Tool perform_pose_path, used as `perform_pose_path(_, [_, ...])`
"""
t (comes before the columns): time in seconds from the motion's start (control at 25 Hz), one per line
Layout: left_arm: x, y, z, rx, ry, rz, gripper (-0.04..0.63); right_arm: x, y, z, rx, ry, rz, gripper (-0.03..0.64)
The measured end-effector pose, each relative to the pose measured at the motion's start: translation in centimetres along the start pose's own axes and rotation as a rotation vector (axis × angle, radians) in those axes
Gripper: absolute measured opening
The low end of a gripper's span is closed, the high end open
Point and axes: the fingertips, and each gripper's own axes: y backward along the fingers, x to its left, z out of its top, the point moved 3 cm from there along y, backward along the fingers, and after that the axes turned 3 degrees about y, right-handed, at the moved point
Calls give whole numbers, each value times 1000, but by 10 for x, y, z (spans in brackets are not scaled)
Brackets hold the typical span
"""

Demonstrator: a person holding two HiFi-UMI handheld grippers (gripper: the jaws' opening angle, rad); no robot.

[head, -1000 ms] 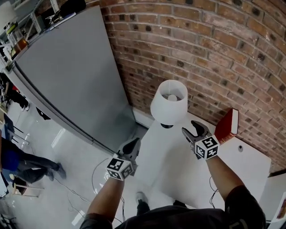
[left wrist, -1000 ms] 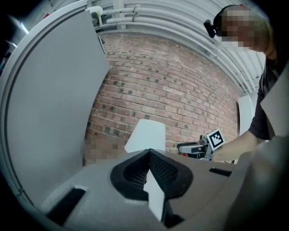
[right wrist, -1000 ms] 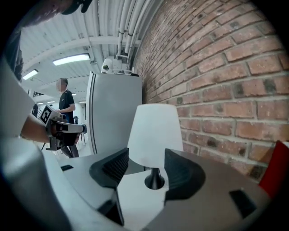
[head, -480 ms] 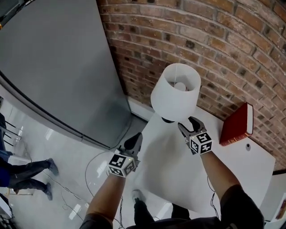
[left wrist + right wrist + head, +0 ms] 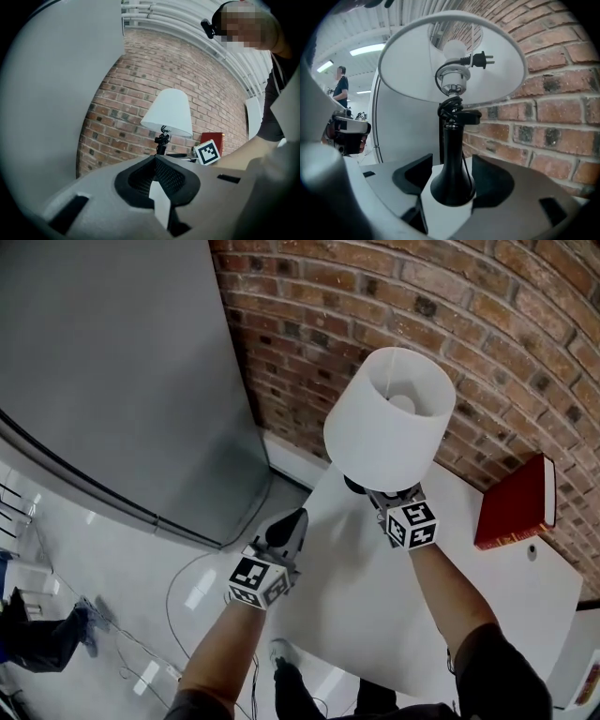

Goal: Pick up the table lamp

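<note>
The table lamp (image 5: pixel 389 418) has a white shade and a black stem and stands at the back left corner of the white table (image 5: pixel 375 615). My right gripper (image 5: pixel 394 498) reaches under the shade. It is open, its jaws have just opened a little wider, and the lamp's black base (image 5: pixel 452 183) stands between them. The lamp's cord is coiled at the socket and its plug (image 5: pixel 480 59) hangs inside the shade. My left gripper (image 5: pixel 286 526) is shut and empty, held off the table's left edge. In the left gripper view it points toward the lamp (image 5: pixel 168 112).
A red book (image 5: pixel 516 505) stands against the brick wall (image 5: pixel 375 296) to the lamp's right. A tall grey cabinet (image 5: pixel 112 362) stands left of the table. A thin cable (image 5: pixel 187 587) lies on the floor below. A person (image 5: pixel 37 638) stands at the far left.
Both grippers have come down and forward toward the lamp. The right one has slid under the shade up to the base. The lamp now looks larger and closer.
</note>
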Motion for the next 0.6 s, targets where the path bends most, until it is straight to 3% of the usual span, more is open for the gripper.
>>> perform_pose_path(0.4, [13,-1,-19,-16,29,-8,3,2,-46,10,-59,11,-22,250])
perform_pose_path(0.6, [20,-2,-22,-12,34,-9,3,-1,-60,15,-68,34,-59,214])
